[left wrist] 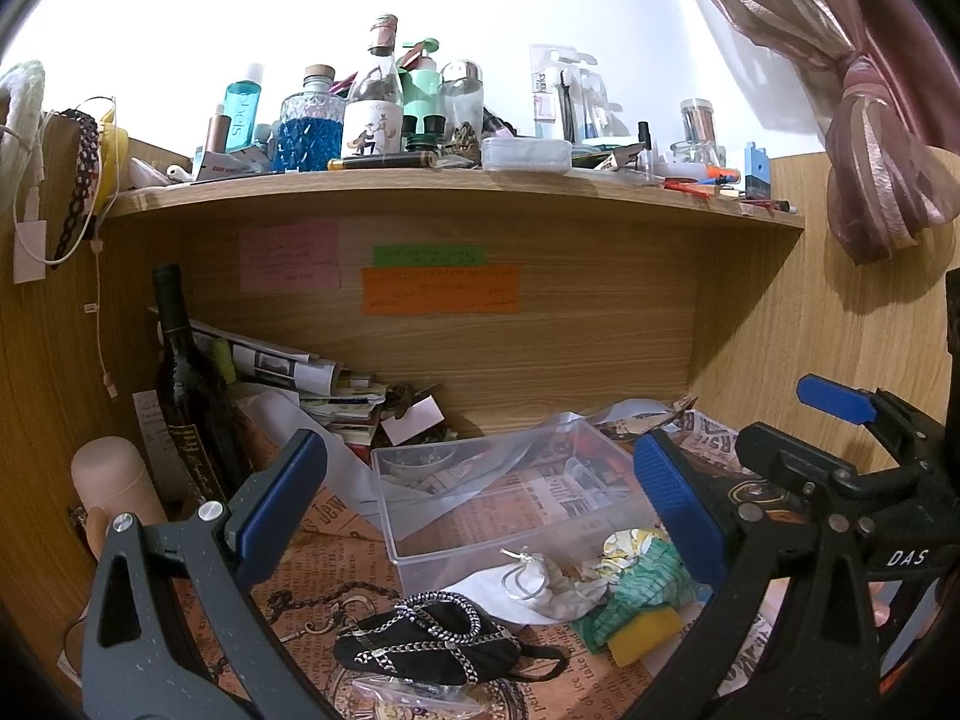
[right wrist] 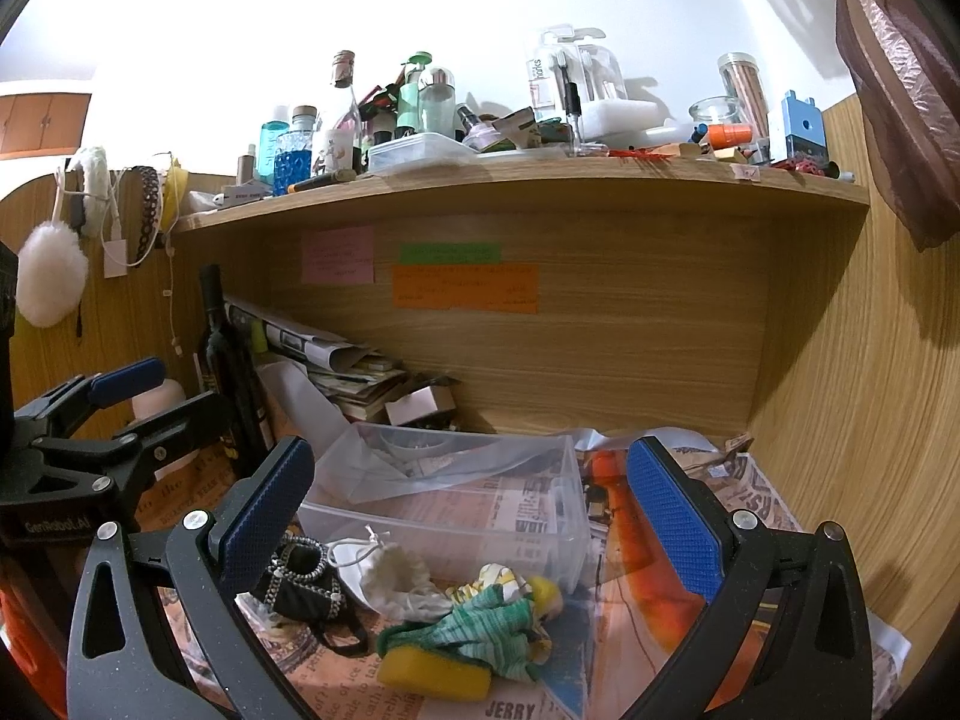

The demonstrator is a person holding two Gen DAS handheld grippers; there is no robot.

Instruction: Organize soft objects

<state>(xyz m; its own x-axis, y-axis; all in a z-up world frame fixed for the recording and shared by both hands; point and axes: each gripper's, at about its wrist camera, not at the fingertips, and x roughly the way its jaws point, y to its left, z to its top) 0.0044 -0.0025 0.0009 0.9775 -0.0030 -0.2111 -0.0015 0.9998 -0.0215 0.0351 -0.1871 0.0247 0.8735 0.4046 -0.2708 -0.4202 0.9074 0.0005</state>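
Note:
A clear plastic box [left wrist: 420, 516] stands on the newspaper-covered desk, also in the right wrist view [right wrist: 558, 516]. In front of it lie a black chain-printed face mask [left wrist: 429, 642] [right wrist: 300, 591], a white drawstring pouch [left wrist: 549, 591] [right wrist: 390, 573], a green striped cloth [left wrist: 639, 591] [right wrist: 489, 621] and a yellow sponge [left wrist: 645, 636] [right wrist: 432, 675]. My left gripper [left wrist: 480, 522] is open and empty above the pile. My right gripper [right wrist: 474, 531] is open and empty over the box and cloth; it shows at the right of the left wrist view [left wrist: 840, 420].
A wooden shelf [left wrist: 456, 192] overhead holds several bottles and jars. A dark wine bottle [left wrist: 186, 384] and a stack of papers [left wrist: 336, 396] stand at the back left. A pink cylinder [left wrist: 114, 486] stands at the left. Wooden walls close both sides.

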